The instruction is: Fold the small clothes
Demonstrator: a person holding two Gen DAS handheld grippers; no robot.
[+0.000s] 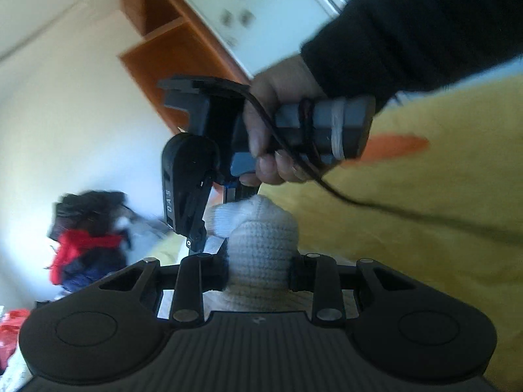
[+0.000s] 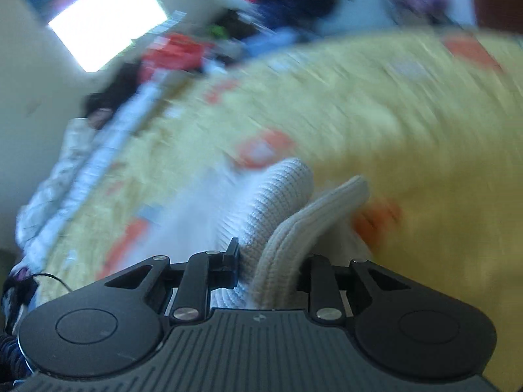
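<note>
A small cream knitted garment (image 1: pixel 261 245) is bunched between the fingers of my left gripper (image 1: pixel 260 274), which is shut on it and holds it up off the bed. In the right wrist view the same white knit (image 2: pixel 278 215) fills my right gripper (image 2: pixel 271 274), which is shut on a folded ribbed edge. The right gripper's body (image 1: pixel 193 179) shows in the left wrist view, held by a hand in a black sleeve, right above the knit. Both grippers hold the garment close together above a yellow bedspread (image 2: pixel 408 137). Both views are blurred by motion.
The yellow bedspread (image 1: pixel 425 228) has orange patches. A pile of red, dark and blue clothes (image 1: pixel 85 241) lies at the bed's far side against a pale wall. A wooden shelf unit (image 1: pixel 170 49) stands behind. A black cable (image 1: pixel 392 209) trails from the right gripper.
</note>
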